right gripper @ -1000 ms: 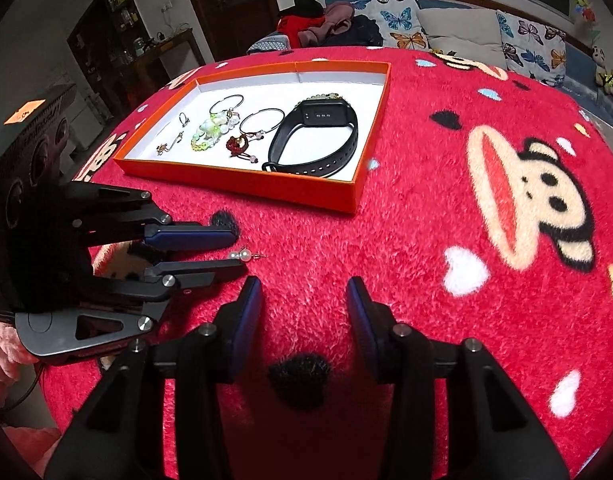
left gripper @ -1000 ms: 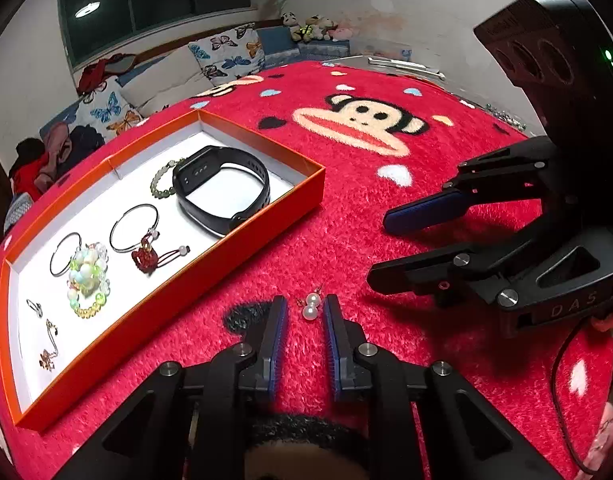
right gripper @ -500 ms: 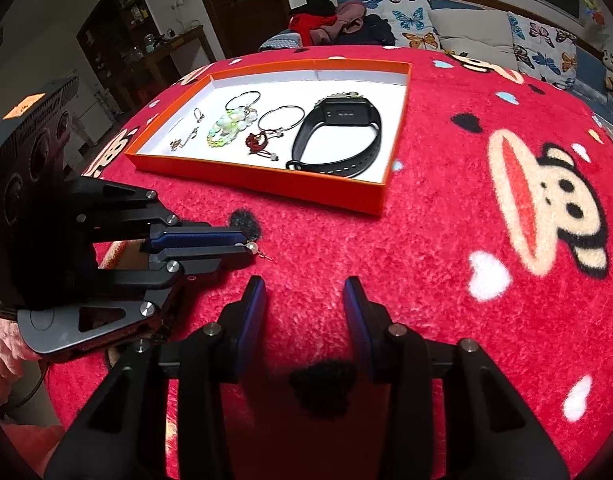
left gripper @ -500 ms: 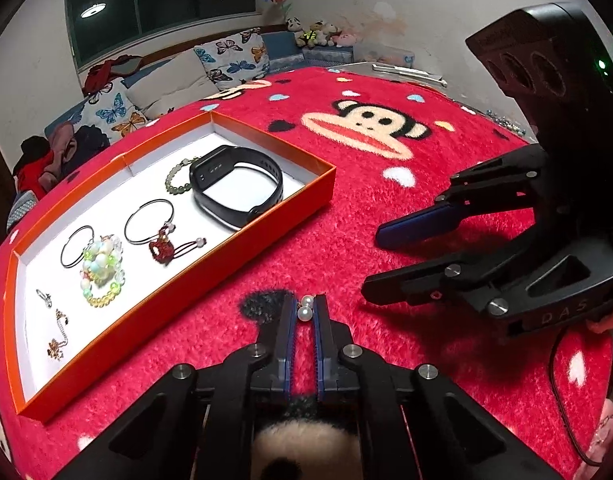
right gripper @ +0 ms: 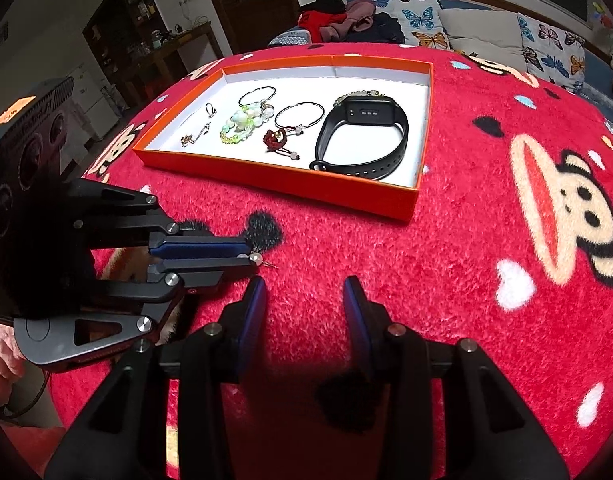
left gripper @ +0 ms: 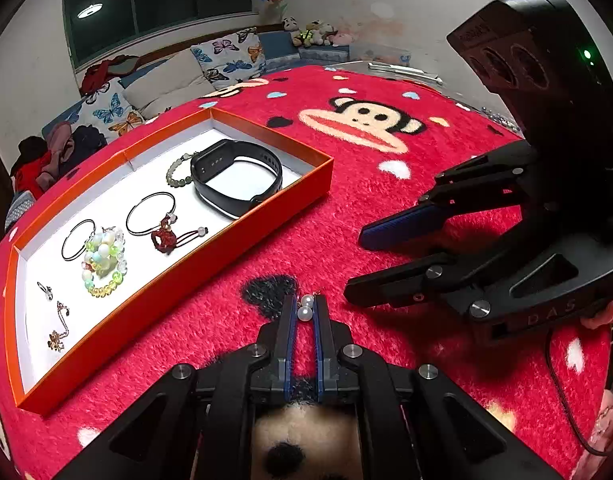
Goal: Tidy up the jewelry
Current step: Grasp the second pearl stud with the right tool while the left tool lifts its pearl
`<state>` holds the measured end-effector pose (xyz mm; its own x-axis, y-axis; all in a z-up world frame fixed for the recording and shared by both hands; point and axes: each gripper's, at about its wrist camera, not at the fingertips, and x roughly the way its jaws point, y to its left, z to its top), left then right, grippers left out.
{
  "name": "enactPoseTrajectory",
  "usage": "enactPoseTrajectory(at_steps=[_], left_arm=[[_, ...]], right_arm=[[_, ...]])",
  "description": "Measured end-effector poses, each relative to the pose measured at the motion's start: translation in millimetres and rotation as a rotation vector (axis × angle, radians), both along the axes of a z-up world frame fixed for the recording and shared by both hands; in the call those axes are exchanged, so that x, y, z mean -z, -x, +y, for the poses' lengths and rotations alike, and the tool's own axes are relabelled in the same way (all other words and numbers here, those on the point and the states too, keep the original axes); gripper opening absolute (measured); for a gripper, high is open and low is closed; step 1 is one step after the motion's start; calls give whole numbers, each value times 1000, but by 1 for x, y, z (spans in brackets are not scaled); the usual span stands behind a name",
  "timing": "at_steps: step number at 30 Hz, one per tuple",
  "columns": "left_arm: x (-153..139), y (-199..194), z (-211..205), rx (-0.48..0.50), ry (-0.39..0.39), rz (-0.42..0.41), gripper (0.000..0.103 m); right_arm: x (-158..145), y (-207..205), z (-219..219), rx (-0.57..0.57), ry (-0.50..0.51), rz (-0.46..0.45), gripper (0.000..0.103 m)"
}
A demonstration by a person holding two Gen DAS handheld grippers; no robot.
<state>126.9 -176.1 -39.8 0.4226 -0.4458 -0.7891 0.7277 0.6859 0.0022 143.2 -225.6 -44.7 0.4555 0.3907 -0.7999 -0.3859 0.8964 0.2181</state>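
Observation:
A pearl earring with two white beads sits pinched between the blue pads of my left gripper, low over the red cloth. In the right wrist view the same left gripper comes in from the left, and the pearl earring and its wire hook stick out of the tips. My right gripper stands open with nothing between its fingers, just right of the earring; in the left wrist view the right gripper shows at the right. The orange box lies beyond to the left.
Inside the white-lined orange box lie a black smart band, a green bead bracelet, thin bangles, a red knot charm, a pastel bead bracelet, a ring and a small gold piece. Sofa cushions stand behind the table.
My left gripper's jaws closed around the pearl earring, which lay loose between them a second ago. The right gripper stayed almost where it was.

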Motion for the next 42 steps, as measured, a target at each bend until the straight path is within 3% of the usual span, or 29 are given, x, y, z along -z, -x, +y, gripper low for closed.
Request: enactPoseTrajectory(at_steps=[21, 32, 42], left_arm=[[-3, 3, 14, 19, -3, -2, 7], [-6, 1, 35, -48, 4, 0, 7], [-6, -1, 42, -71, 14, -4, 7]], right_arm=[[0, 0, 10, -50, 8, -13, 36], [1, -11, 38, -173, 49, -57, 35], [-3, 1, 38, -201, 42, -33, 21]])
